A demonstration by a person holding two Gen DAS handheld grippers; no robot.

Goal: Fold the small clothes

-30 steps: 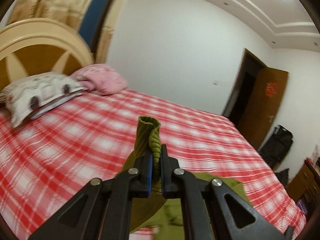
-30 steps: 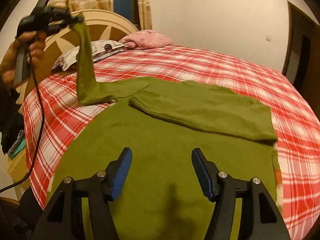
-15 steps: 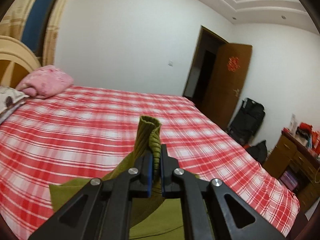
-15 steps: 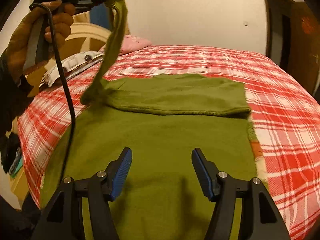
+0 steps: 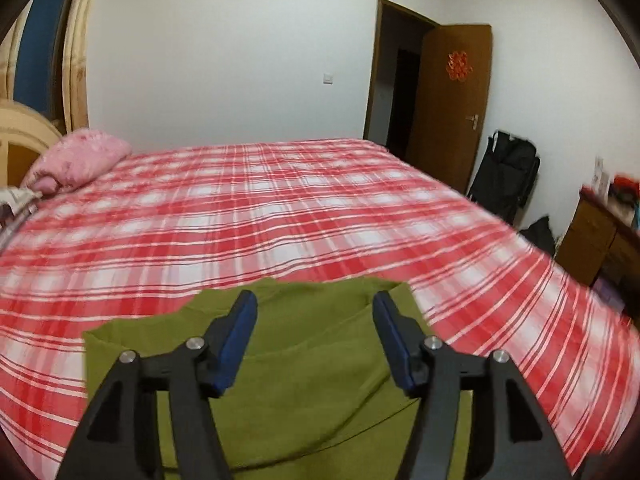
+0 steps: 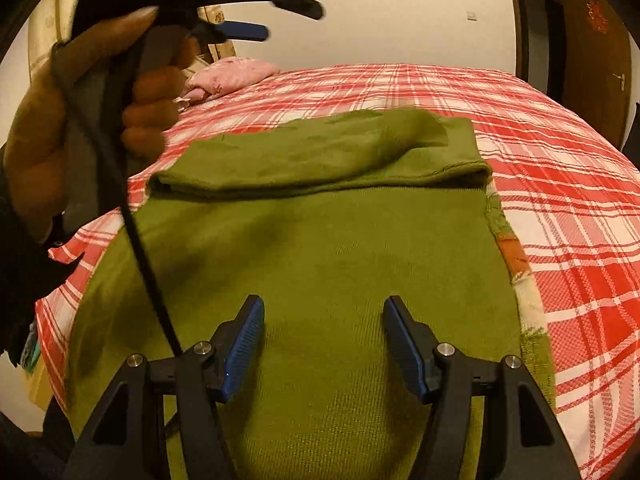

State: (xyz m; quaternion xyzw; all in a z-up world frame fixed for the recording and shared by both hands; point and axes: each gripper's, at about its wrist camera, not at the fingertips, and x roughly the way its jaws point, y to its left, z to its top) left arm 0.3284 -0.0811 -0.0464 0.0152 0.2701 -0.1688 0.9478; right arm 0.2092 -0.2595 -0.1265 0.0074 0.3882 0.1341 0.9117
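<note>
Since a second ago the left tool point(image 5: 314, 334) has carried the ribbed sleeve cuff across the green sweater point(image 6: 320, 264) and its jaws have just been opening: they now stand spread with nothing between them, and the sleeve point(image 6: 320, 156) lies as a folded band across the sweater's far end. That band's long axis runs nine to three in the right wrist view, at twelve o'clock from the right tool point(image 6: 323, 346), which hovers spread and empty over the body panel on the plaid bed point(image 6: 560, 184). I judge the next fold lifts the near hem toward twelve; the right tool is nearer it.
</note>
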